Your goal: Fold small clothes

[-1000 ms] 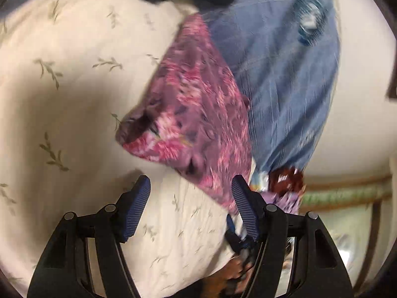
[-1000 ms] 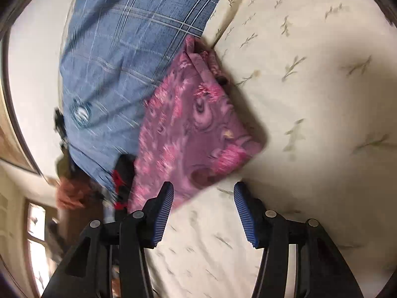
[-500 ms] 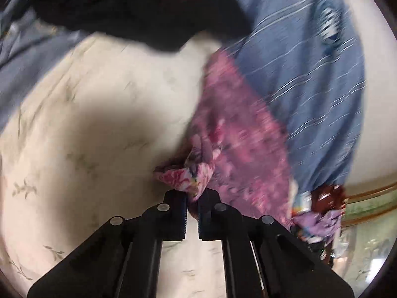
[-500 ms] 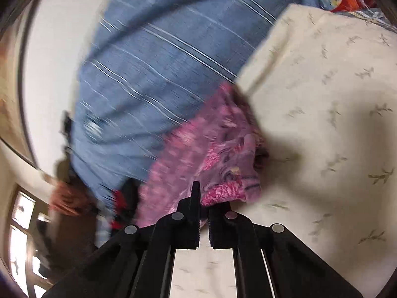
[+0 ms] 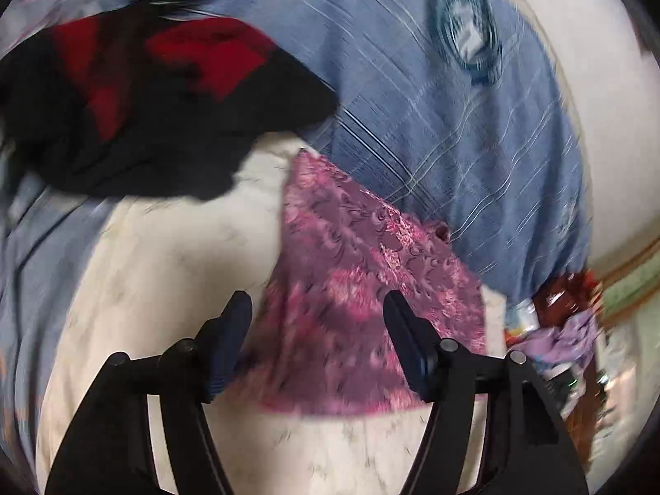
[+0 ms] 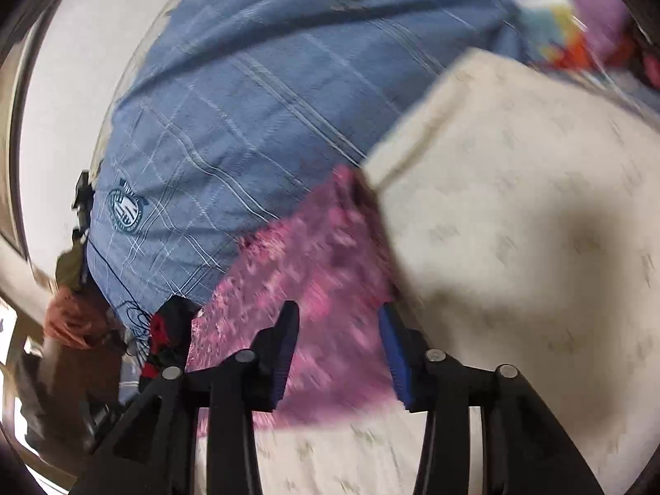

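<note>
Both jaws are opening with nothing pinched: the left gripper [image 5: 315,342] and right gripper [image 6: 338,354] hang over the pink floral cloth [image 5: 363,288], apparently just let go. It lies flat on the cream bed cover [image 5: 165,288], beside the blue plaid shirt [image 5: 453,132] and black-and-red garment [image 5: 156,103].

Bare cream sheet [image 5: 173,272] lies open to the left of my left claw [image 5: 317,342] and again at its near edge; passage there is free. A black and red garment [image 5: 165,111] blocks the far left. The blue shirt [image 5: 433,123] walls off the far side and right. The pink cloth [image 5: 363,288] lies under both claws. From my right claw [image 6: 338,350], the sheet [image 6: 515,227] to the right is clear; a colourful pile [image 6: 569,20] closes the far right corner.
</note>
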`<control>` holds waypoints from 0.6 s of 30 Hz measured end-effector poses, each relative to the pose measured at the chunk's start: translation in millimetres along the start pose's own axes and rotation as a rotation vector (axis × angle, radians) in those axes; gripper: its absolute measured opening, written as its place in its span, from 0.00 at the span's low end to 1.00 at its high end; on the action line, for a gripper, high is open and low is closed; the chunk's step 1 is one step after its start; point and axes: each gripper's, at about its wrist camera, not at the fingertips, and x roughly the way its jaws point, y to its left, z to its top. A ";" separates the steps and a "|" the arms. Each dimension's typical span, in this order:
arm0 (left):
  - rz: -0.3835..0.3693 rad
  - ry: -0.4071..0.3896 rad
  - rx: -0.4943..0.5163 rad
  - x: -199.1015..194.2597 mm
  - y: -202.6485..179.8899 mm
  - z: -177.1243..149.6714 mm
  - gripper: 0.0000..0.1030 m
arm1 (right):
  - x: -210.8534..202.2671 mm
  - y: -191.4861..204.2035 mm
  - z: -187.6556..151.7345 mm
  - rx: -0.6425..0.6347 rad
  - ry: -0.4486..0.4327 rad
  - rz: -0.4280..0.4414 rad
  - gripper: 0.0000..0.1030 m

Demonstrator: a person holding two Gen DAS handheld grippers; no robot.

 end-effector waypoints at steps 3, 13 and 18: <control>0.037 0.089 0.057 47.4 -17.9 23.4 0.63 | 29.8 14.2 23.4 -0.043 0.007 -0.004 0.46; 0.123 0.178 -0.043 138.7 23.6 83.6 0.64 | 144.9 4.5 78.1 -0.041 0.096 -0.166 0.50; 0.075 0.131 0.104 134.6 -15.0 90.3 0.03 | 157.5 35.6 79.3 -0.235 0.105 -0.194 0.05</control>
